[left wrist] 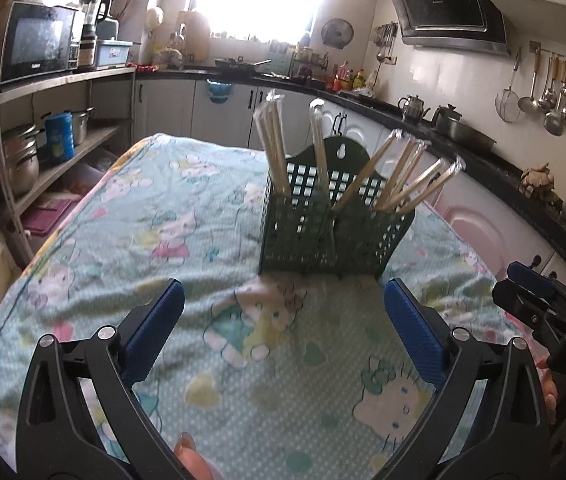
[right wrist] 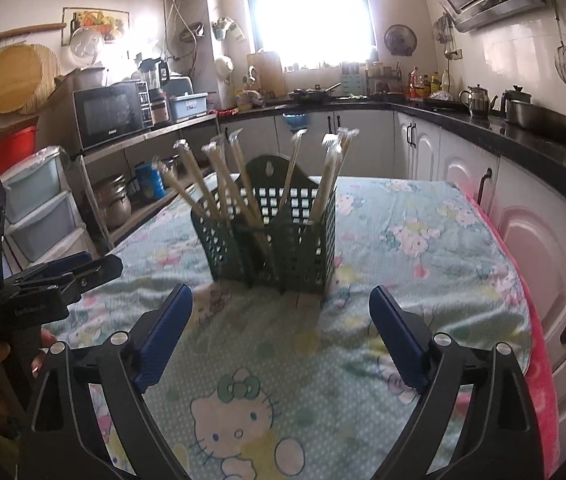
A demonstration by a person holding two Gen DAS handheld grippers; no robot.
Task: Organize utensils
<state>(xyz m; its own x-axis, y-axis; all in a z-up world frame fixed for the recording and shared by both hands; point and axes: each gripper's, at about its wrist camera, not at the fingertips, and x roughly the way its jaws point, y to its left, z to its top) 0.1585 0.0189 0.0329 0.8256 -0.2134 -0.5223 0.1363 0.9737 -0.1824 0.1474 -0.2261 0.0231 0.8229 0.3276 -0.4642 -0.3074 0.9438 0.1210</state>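
Note:
A dark green perforated utensil holder (left wrist: 325,224) stands upright on the table's cartoon-cat cloth (left wrist: 163,240). Several pairs of plastic-wrapped chopsticks (left wrist: 403,184) lean out of its compartments. My left gripper (left wrist: 283,300) is open and empty, a short way in front of the holder. My right gripper (right wrist: 281,308) is open and empty, also just short of the holder (right wrist: 271,232) with its chopsticks (right wrist: 223,184). The right gripper shows at the right edge of the left wrist view (left wrist: 523,292); the left gripper shows at the left of the right wrist view (right wrist: 63,276).
A shelf with a microwave (left wrist: 39,42) and pots (left wrist: 23,156) stands left of the table. A black counter with kettles (left wrist: 415,108) and white cabinets (right wrist: 523,240) runs along the back and right. Ladles (left wrist: 555,96) hang on the wall.

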